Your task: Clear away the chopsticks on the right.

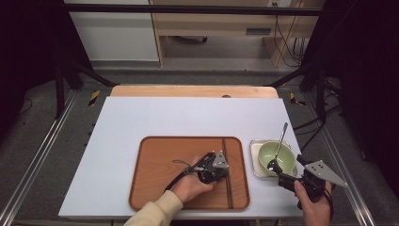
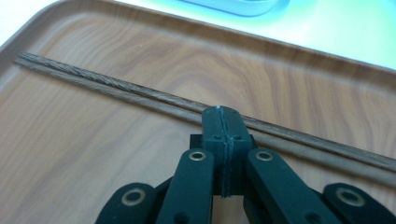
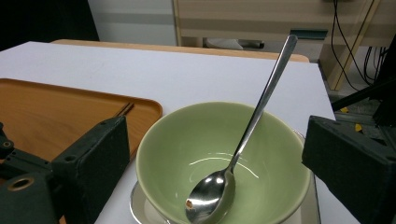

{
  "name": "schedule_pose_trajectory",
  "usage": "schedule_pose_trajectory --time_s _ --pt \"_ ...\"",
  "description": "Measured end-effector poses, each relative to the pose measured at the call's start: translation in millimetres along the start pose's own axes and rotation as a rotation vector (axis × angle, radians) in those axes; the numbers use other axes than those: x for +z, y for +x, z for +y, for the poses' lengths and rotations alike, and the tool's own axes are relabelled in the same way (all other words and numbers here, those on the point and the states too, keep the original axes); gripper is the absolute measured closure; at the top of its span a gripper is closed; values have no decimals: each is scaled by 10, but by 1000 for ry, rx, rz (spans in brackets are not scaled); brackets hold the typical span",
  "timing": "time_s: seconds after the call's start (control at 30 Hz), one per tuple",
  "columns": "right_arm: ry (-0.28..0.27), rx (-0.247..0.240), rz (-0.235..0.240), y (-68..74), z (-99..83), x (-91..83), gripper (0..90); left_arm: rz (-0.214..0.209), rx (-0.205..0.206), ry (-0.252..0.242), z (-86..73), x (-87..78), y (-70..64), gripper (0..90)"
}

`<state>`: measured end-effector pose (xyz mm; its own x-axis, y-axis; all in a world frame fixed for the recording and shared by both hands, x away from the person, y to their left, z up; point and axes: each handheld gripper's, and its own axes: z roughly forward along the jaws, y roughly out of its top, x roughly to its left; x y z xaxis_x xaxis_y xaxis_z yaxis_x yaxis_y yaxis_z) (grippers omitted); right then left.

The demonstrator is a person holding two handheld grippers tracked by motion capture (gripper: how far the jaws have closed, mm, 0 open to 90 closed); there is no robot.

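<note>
- Wooden tray (image 1: 160, 174) lies in the lower centre of the high view, on the white table (image 1: 141, 117).
- Green bowl (image 1: 276, 157) sits at lower right, holding a spoon (image 3: 243, 144).
- Right gripper (image 1: 288, 178) is wide open around the bowl, holding nothing.
- Left gripper (image 2: 222, 122) is closed, empty, its tip at the chopsticks (image 2: 116, 88).

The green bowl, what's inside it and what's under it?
Inside the green bowl rests a metal spoon, handle leaning over the far rim. Under it sits a small pale dish; the dish's middle is covered.
</note>
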<state>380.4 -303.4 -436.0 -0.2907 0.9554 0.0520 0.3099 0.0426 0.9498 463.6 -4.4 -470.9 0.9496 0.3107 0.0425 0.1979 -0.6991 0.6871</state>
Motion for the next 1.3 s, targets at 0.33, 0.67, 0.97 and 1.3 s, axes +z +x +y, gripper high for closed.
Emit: schedule_pose_trajectory --time_s 0.33,0.67,0.97,1.3 --pt "0 -1 0 -2 0 -1 79 -10 4 8 89 75 8 900" --pt "-4 -3 0 -6 -4 -1 79 0 4 -20 60 2 10 900" --pt "2 -7 12 3 -12 3 80 41 -1 -82 -224 -352 42 900" --pt "-5 19 17 5 -9 8 87 145 -80 -178 -574 -810 127 732"
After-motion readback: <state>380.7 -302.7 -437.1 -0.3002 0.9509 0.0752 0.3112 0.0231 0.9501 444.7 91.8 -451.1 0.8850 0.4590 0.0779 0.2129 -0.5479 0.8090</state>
